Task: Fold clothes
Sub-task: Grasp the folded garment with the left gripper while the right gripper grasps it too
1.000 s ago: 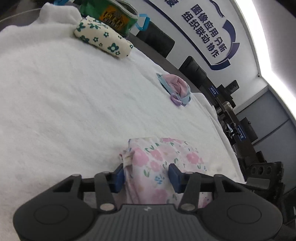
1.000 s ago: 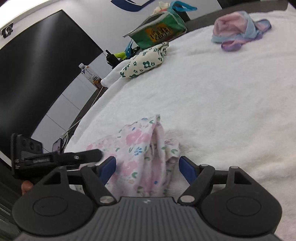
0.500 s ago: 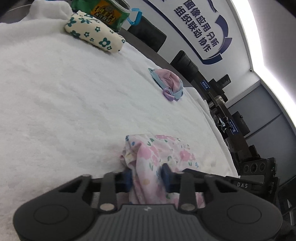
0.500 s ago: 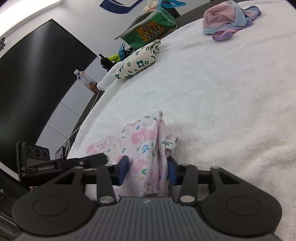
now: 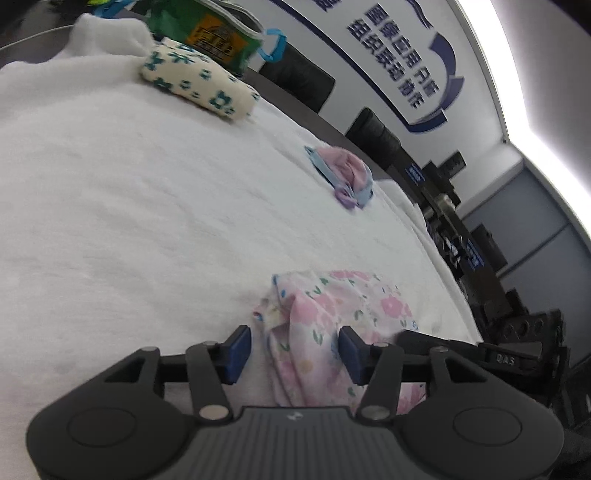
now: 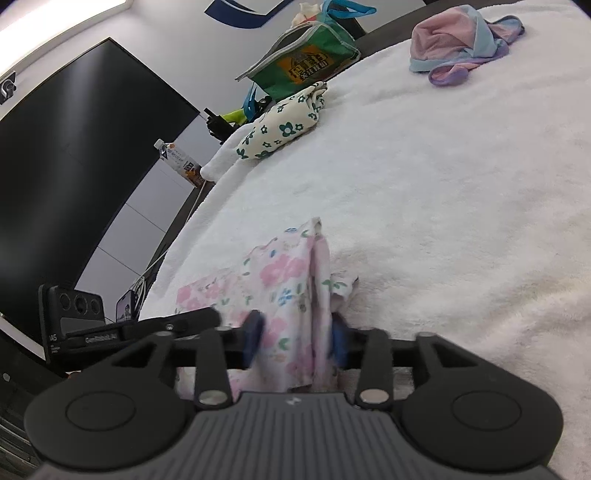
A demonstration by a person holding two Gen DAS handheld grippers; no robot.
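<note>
Nearest the left-wrist lens, the left tongs (image 5: 293,349) straddle a bunched ridge of the pink floral garment (image 5: 332,325). Their jaws are opening, and both blue pads (image 5: 236,349) stand clear of the cloth, with white showing on either side. Only this view shows the other tool's dark finger lying over the garment's right side.

In the right-wrist view the right tongs (image 6: 295,341) have a raised fold of the same floral garment (image 6: 284,280) between their blurred blue pads. These jaws are opening too, yet the cloth fills the gap and seems to touch both pads. Only here does the left tool's body show, low at the left edge.

The garment lies at the near edge of the white-covered surface (image 6: 461,192). It is crumpled, its long axis running across between the two tools, and one pinched corner points away toward the far side.

Farther off, a cream cloth with green flowers (image 5: 197,86) rests near the far edge, with a green bag (image 5: 212,31) just behind it. A pink, blue and lilac garment (image 5: 345,175) lies apart to the right. Only the right-wrist view shows a drink bottle (image 6: 181,162) beyond the surface's left edge.
</note>
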